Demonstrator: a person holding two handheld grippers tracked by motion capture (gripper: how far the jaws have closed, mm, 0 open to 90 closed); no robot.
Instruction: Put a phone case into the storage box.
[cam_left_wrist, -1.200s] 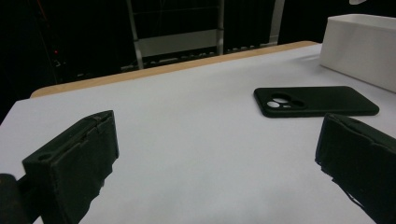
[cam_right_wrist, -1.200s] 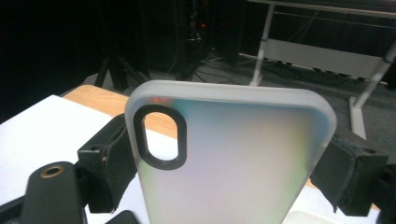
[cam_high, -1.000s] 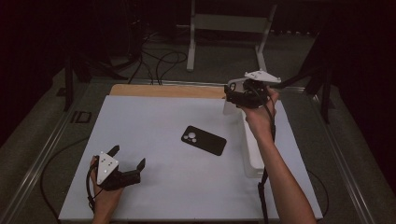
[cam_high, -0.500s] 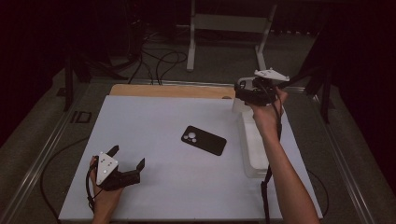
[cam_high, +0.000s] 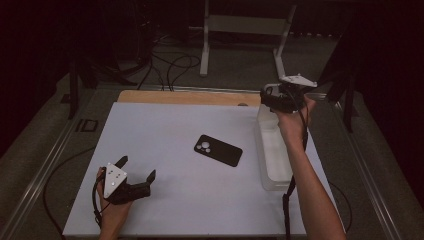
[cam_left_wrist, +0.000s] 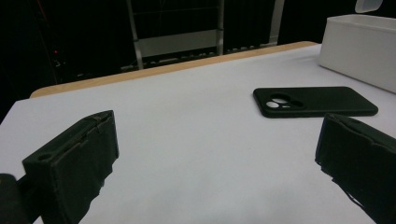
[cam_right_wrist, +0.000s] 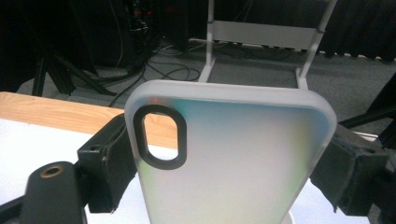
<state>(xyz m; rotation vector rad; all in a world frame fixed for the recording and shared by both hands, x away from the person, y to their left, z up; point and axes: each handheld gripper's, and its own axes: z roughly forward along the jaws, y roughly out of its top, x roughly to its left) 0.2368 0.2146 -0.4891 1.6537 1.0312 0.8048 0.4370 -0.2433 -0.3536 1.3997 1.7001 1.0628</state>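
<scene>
1. Up at the desk's far right, the right hand-held gripper (cam_right_wrist: 224, 163) pinches a frosted phone case (cam_right_wrist: 233, 158) by its sides, above the white bin (cam_high: 272, 150).
2. Left hand-held gripper (cam_high: 136, 175) rests spread wide on the desk (cam_high: 165, 125).
3. Black phone case (cam_high: 218, 150) lies mid-desk.

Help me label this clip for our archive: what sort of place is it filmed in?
Probably a lab or studio set up for recording, not a home. A white table stands among dark curtains, loose cables trail across the floor beside a metal stand, and a person works with a handheld right gripper.
</scene>
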